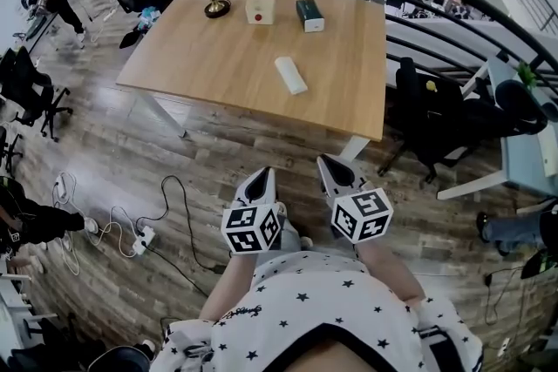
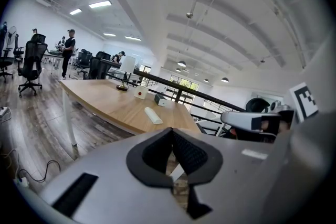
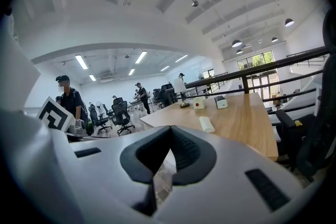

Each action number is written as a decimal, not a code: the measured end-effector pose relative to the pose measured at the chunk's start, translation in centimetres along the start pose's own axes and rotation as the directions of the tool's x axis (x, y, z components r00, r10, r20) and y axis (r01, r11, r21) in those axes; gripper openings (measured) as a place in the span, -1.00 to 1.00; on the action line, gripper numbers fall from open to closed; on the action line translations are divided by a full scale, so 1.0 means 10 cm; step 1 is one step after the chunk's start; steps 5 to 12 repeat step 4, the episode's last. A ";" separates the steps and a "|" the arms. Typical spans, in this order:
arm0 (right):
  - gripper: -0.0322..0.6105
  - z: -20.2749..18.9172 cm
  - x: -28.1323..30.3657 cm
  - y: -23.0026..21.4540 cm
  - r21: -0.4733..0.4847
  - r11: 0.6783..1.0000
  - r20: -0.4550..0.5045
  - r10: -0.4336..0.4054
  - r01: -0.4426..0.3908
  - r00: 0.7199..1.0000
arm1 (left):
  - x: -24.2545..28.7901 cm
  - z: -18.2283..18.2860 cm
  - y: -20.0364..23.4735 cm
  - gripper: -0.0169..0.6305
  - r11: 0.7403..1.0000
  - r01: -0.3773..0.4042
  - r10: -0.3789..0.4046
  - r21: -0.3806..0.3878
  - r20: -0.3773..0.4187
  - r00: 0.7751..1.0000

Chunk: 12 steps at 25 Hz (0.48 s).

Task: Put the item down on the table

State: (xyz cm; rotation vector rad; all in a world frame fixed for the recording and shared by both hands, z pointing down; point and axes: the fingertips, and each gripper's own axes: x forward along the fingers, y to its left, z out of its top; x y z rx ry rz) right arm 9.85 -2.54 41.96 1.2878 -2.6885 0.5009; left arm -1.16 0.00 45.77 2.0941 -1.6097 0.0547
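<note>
Overhead, your left gripper [image 1: 261, 177] and right gripper [image 1: 331, 163] hang shut, empty, at lower centre, below the bench [image 1: 218, 65]; only their views catch the ceiling lights [image 2: 100, 4].

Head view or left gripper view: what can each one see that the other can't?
Only the head view shows the white star-patterned shirt and the left gripper from outside, with its marker cube. Only the left gripper view shows the long ceiling lights and, close up, the jaws shut together with nothing held. Both show the pale wooden table, the white rounded block and the white box with a red dot.
</note>
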 end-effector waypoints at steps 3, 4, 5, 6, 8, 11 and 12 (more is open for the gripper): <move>-0.92 0.01 0.02 0.01 0.000 1.000 -0.003 0.002 -0.002 1.000 | 0.00 0.02 0.01 -0.91 1.000 -0.001 0.001 -0.001 0.002 1.000; -0.92 0.01 0.02 0.01 0.000 1.000 -0.003 0.003 -0.003 1.000 | -0.01 0.03 0.01 -0.91 1.000 -0.002 0.002 -0.001 0.003 1.000; -0.92 0.01 0.02 0.01 0.000 1.000 -0.003 0.003 -0.003 1.000 | -0.01 0.03 0.01 -0.91 1.000 -0.002 0.002 -0.001 0.003 1.000; -0.92 0.01 0.02 0.01 0.000 1.000 -0.003 0.003 -0.003 1.000 | -0.01 0.03 0.01 -0.91 1.000 -0.002 0.002 -0.001 0.003 1.000; -0.92 0.01 0.02 0.01 0.000 1.000 -0.003 0.003 -0.003 1.000 | -0.01 0.03 0.01 -0.91 1.000 -0.002 0.002 -0.001 0.003 1.000; -0.92 0.01 0.02 0.01 0.000 1.000 -0.003 0.003 -0.003 1.000 | -0.01 0.03 0.01 -0.91 1.000 -0.002 0.002 -0.001 0.003 1.000; -0.92 0.01 0.02 0.01 0.000 1.000 -0.003 0.003 -0.003 1.000 | -0.01 0.03 0.01 -0.91 1.000 -0.002 0.002 -0.001 0.003 1.000</move>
